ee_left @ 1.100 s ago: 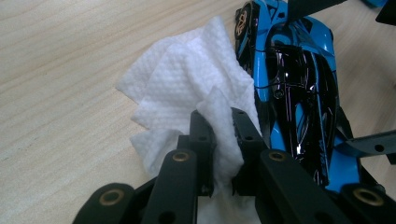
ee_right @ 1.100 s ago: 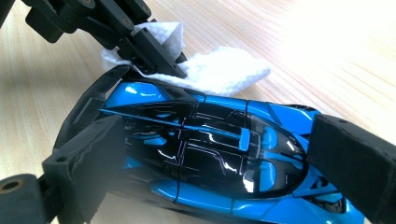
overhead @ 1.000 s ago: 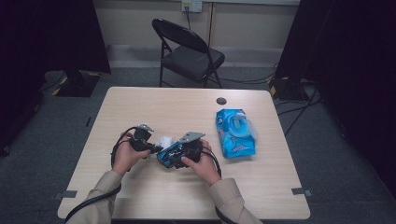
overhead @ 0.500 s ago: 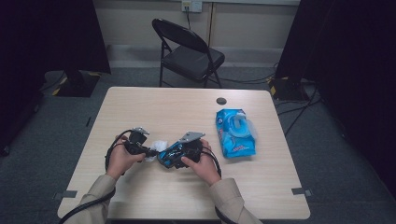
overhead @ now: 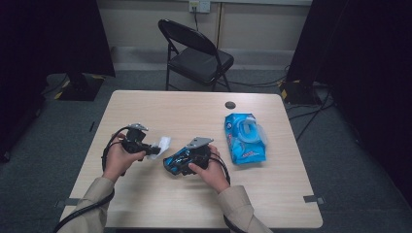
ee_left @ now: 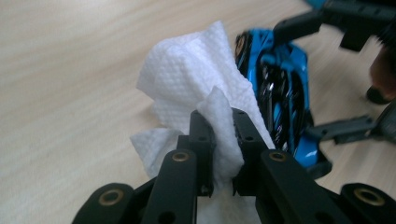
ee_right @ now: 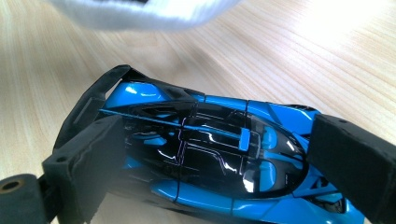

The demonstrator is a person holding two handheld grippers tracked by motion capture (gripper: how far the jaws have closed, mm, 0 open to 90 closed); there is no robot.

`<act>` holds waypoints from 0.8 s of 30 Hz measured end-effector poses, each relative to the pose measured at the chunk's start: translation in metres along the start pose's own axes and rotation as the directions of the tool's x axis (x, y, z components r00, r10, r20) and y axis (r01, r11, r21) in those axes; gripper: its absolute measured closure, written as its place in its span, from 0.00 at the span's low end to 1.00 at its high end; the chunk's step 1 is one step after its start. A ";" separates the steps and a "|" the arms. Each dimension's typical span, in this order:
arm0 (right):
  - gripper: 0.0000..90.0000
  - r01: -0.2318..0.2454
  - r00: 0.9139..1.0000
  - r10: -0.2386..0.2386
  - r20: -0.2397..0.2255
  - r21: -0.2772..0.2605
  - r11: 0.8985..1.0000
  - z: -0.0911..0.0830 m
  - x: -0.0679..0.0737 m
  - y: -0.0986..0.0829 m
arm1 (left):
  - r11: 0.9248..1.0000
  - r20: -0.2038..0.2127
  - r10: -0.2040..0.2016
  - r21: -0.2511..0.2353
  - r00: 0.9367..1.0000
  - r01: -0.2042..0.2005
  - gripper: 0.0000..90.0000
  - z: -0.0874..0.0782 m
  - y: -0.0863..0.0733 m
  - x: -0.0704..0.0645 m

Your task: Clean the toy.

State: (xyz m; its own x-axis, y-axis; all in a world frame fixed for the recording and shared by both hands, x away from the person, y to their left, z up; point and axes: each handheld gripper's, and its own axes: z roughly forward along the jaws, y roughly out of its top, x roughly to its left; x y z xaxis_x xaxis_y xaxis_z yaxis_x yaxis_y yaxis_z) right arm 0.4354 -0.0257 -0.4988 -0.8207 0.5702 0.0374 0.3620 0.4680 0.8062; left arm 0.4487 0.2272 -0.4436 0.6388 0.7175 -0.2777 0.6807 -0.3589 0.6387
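toy car (ee_right: pixel 219 158): blue, black | wipe (ee_left: pixel 196 88): white, dimpled | table (overhead: pixel 194 109): light wood

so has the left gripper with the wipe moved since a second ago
Yes. The left gripper, shut on the wipe, has drawn back from the toy car, toward the table's left edge.

a blue pack of wipes (overhead: pixel 245 138) lies on the right part of the wooden bench (overhead: pixel 160 104). a small dark disc (overhead: pixel 230 105) sits just beyond it. a black folding chair (overhead: pixel 197 56) stands behind the bench.
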 end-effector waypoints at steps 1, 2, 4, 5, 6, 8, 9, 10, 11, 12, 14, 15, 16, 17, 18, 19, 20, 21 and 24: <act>0.05 -0.001 1.000 0.001 0.000 -0.001 1.000 0.000 0.000 0.000 | 1.000 0.007 0.005 0.002 1.000 -0.005 0.90 0.000 0.004 -0.001; 0.05 -0.001 1.000 0.001 0.000 -0.001 1.000 0.000 0.000 0.000 | 1.000 0.006 0.005 -0.009 1.000 -0.005 0.90 0.001 0.007 -0.003; 0.05 0.000 1.000 0.000 -0.001 0.001 1.000 0.000 0.000 0.000 | 1.000 0.016 0.013 -0.014 1.000 -0.013 0.90 0.003 0.013 -0.006; 0.05 0.001 1.000 -0.001 -0.001 0.001 1.000 0.000 0.000 0.000 | 1.000 0.016 0.018 -0.018 1.000 -0.018 0.90 0.005 0.016 -0.008; 0.05 0.001 1.000 -0.001 -0.001 0.001 1.000 0.000 0.000 0.000 | 1.000 0.020 0.023 -0.019 1.000 -0.023 0.90 0.006 0.018 -0.010; 0.05 0.001 1.000 -0.001 -0.001 0.001 1.000 0.000 0.000 0.000 | 0.999 0.031 0.033 -0.023 0.999 -0.033 0.90 0.011 0.023 -0.016; 0.05 0.001 1.000 -0.001 -0.002 0.001 1.000 0.000 0.000 0.000 | 0.999 0.037 0.036 -0.023 0.999 -0.035 0.90 0.013 0.024 -0.018; 0.05 0.001 1.000 -0.001 -0.001 0.000 1.000 0.000 0.000 0.000 | 0.999 0.046 0.045 -0.021 0.998 -0.044 0.90 0.017 0.027 -0.022; 0.05 0.000 1.000 0.000 -0.001 -0.001 1.000 0.000 0.000 0.000 | 0.999 0.051 0.050 -0.020 0.997 -0.049 0.90 0.020 0.028 -0.024; 0.05 0.000 1.000 0.000 -0.002 -0.002 1.000 0.000 0.000 0.000 | 0.998 0.059 0.056 -0.014 0.997 -0.055 0.90 0.023 0.029 -0.026; 0.05 0.000 1.000 0.000 -0.002 -0.003 1.000 0.000 0.000 0.000 | 0.998 0.069 0.068 -0.007 0.995 -0.067 0.90 0.029 0.031 -0.031; 0.05 0.001 1.000 -0.001 -0.001 -0.002 1.000 0.000 0.000 0.000 | 0.998 0.074 0.068 -0.006 0.995 -0.068 0.90 0.032 0.032 -0.033; 0.05 0.000 1.000 0.000 -0.002 -0.003 1.000 0.000 0.000 0.000 | 0.998 0.078 0.068 -0.005 0.995 -0.067 0.90 0.033 0.033 -0.034; 0.05 0.000 1.000 0.000 -0.001 -0.002 1.000 0.000 0.000 0.000 | 0.998 0.082 0.065 -0.007 0.994 -0.065 0.90 0.036 0.034 -0.036; 0.05 0.001 1.000 -0.001 -0.001 -0.001 1.000 0.000 0.000 0.000 | 0.997 0.084 0.073 0.003 0.994 -0.073 0.90 0.039 0.035 -0.037; 0.05 0.000 1.000 0.000 -0.001 -0.001 1.000 0.000 0.000 0.000 | 0.997 0.083 0.073 0.007 0.994 -0.074 0.90 0.041 0.035 -0.038; 0.05 0.000 1.000 0.000 -0.002 -0.002 1.000 0.000 0.000 0.000 | 0.996 0.082 0.082 0.017 0.993 -0.083 0.90 0.043 0.035 -0.038; 0.05 0.001 1.000 -0.001 -0.001 0.000 1.000 0.000 0.000 0.000 | 0.996 0.078 0.084 0.020 0.993 -0.086 0.90 0.046 0.035 -0.038; 0.05 0.001 1.000 -0.001 -0.002 0.002 1.000 0.000 0.000 0.000 | 0.997 0.068 0.071 0.032 0.995 -0.073 0.90 0.055 0.033 -0.037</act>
State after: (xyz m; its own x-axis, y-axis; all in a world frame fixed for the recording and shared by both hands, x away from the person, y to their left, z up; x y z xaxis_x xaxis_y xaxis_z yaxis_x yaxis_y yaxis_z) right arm 0.4357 -0.0257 -0.4986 -0.8219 0.5684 0.0376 0.3618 0.4699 0.8052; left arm 0.4679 0.1557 -0.4519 0.7085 0.6478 -0.2801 0.6431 -0.4292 0.6342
